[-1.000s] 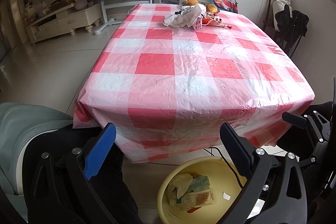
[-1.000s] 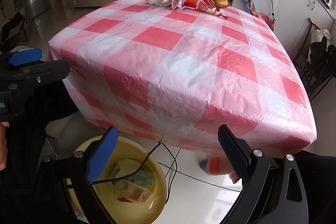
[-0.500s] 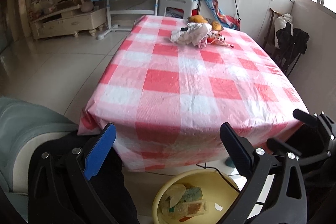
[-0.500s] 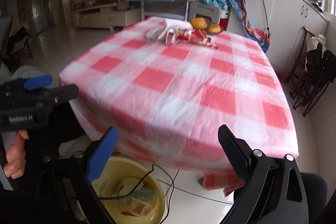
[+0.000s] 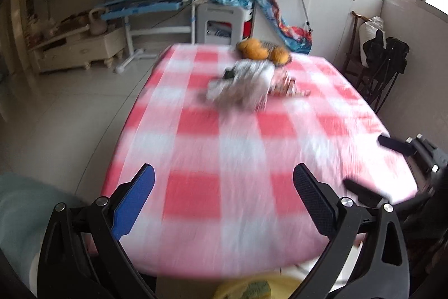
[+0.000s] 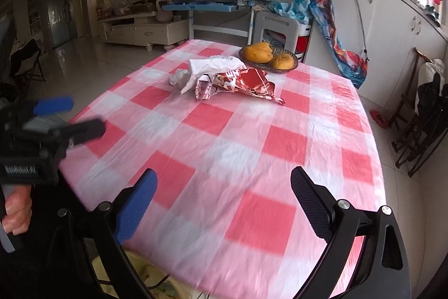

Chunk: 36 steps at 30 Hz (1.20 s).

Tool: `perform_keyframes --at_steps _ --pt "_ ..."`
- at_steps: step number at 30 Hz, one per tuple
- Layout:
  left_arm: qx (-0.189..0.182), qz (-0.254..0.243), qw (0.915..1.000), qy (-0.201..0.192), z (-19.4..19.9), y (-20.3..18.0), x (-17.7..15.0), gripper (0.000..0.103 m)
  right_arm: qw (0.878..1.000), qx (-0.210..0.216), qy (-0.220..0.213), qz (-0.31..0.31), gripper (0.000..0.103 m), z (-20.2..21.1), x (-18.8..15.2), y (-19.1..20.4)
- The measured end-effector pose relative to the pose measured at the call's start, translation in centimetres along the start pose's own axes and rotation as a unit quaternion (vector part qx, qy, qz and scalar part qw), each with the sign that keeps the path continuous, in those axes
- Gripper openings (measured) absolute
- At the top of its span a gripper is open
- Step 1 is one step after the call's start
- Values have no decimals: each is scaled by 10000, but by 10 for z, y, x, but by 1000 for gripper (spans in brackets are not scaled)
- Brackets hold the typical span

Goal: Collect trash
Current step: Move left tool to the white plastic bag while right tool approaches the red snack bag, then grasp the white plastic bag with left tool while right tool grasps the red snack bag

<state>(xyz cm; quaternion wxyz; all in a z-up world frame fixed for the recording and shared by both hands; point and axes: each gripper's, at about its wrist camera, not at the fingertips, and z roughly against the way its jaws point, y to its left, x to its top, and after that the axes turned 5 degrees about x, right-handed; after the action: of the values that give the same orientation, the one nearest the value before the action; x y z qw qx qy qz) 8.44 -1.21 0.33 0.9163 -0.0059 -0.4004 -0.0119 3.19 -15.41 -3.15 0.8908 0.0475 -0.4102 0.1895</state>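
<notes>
Right wrist view: the right gripper (image 6: 222, 202) is held with its jaws spread wide and nothing between them, above the near edge of the checked tablecloth (image 6: 252, 142). A red snack wrapper (image 6: 240, 84) and a crumpled white bag (image 6: 210, 67) are seen near the far end, just beside a fruit basket (image 6: 267, 58). The left gripper (image 5: 222, 199) is likewise released and unloaded. A yellow bin (image 5: 282, 286) with trash inside is partly seen below the table edge.
</notes>
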Motion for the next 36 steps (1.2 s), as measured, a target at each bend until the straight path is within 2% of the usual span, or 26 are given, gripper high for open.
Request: perform_keyframes --at_steps 7,9,13,14,15,16,17,19,22,24,25,27,30,36 --pt "70 -235 9997 -29 -67 -35 73 96 9993 2 229 303 92 -36 15 -17" --pt "49 -273 9996 13 -85 -41 86 96 9989 -29 257 401 92 -44 20 -24" --pt "120 -676 9976 44 -120 -57 107 96 9978 -10 248 613 92 -62 38 -35" --pt "39 -680 9976 77 -127 -56 110 93 9974 14 230 679 92 -67 43 -36" --pt "-95 -630 9979 136 -133 -53 112 78 9971 44 217 729 92 -70 47 -36" --pt "-280 -531 9978 265 -140 -47 116 55 9964 106 190 818 92 -76 53 -35" --pt "-441 -429 9972 415 -147 -40 119 48 9958 131 167 889 92 -81 57 -34" --pt "-606 -248 9964 530 -154 -26 120 17 9936 231 92 1104 92 -93 68 -30" --pt "-754 -20 9956 561 -158 -5 119 9 9902 330 27 1354 92 -108 79 -23" --pt "-940 165 9936 597 -160 6 118 7 9886 449 154 1426 91 -120 86 -23" --pt "-996 237 9928 614 -160 10 117 7 9880 567 187 1425 86 -124 89 -22" --pt "-1124 396 9906 674 -163 18 114 7 9872 825 301 1329 51 -126 90 -23" --pt "-1120 454 9902 693 -161 25 111 6 9871 948 340 1247 38 -120 84 -20" --pt "-1243 834 9867 628 -139 43 102 6 9877 1064 366 1082 31 -85 60 -17"
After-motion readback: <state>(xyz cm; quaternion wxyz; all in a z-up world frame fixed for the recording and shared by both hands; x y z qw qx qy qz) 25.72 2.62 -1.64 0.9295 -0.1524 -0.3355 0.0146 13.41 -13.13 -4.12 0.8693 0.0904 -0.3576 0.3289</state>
